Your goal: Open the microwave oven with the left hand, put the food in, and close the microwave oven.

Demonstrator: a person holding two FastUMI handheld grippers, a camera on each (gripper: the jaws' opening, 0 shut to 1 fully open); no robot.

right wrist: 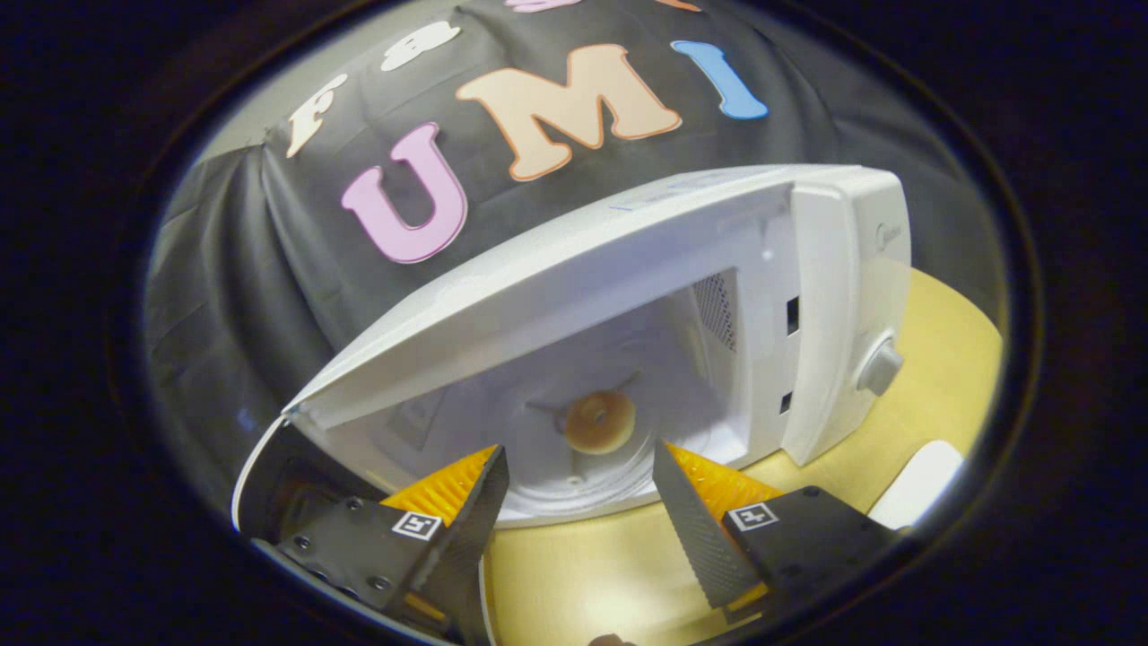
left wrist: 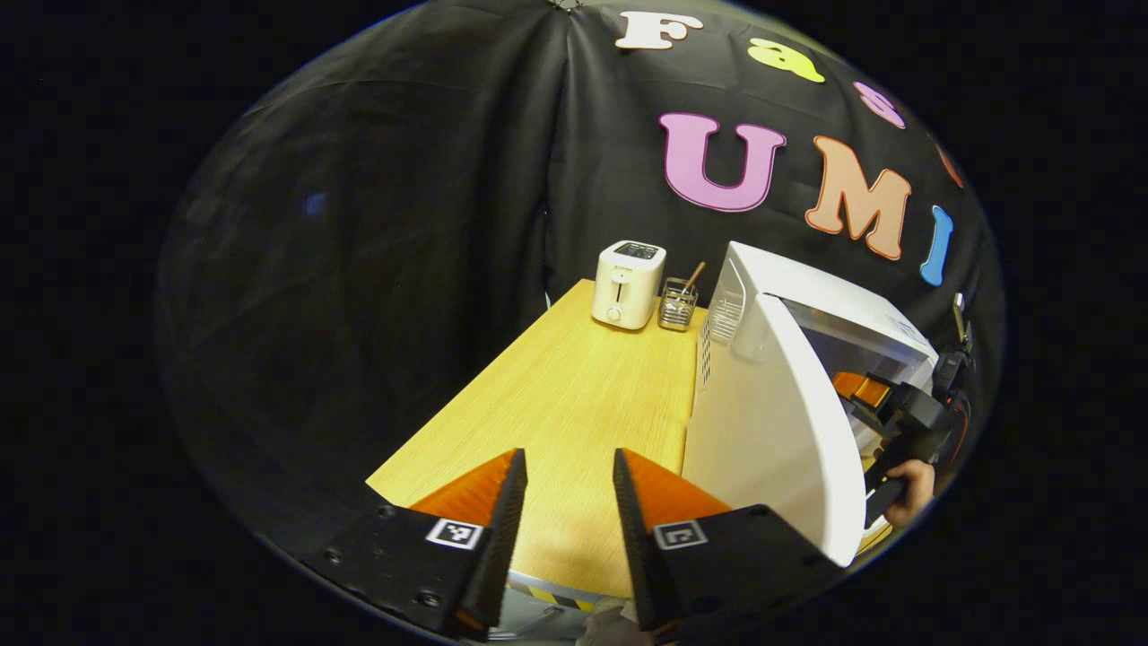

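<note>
The white microwave (right wrist: 628,242) stands with its door (left wrist: 771,431) swung wide open. A round tan piece of food (right wrist: 599,422), like a doughnut, lies on the turntable inside the cavity. My right gripper (right wrist: 578,453) is open at the cavity mouth, the food lying just beyond its fingertips and apart from them. In the left gripper view that same gripper (left wrist: 883,399) reaches toward the oven opening, held by a hand (left wrist: 910,492). My left gripper (left wrist: 569,453) hangs open over the wooden table (left wrist: 556,386), left of the door, with nothing between its fingers.
A white toaster (left wrist: 628,284) and a wire utensil holder (left wrist: 678,303) stand at the table's far end, behind the microwave's left side. The control panel with a knob (right wrist: 879,368) is right of the cavity. A white object (right wrist: 915,484) lies on the table right of the microwave.
</note>
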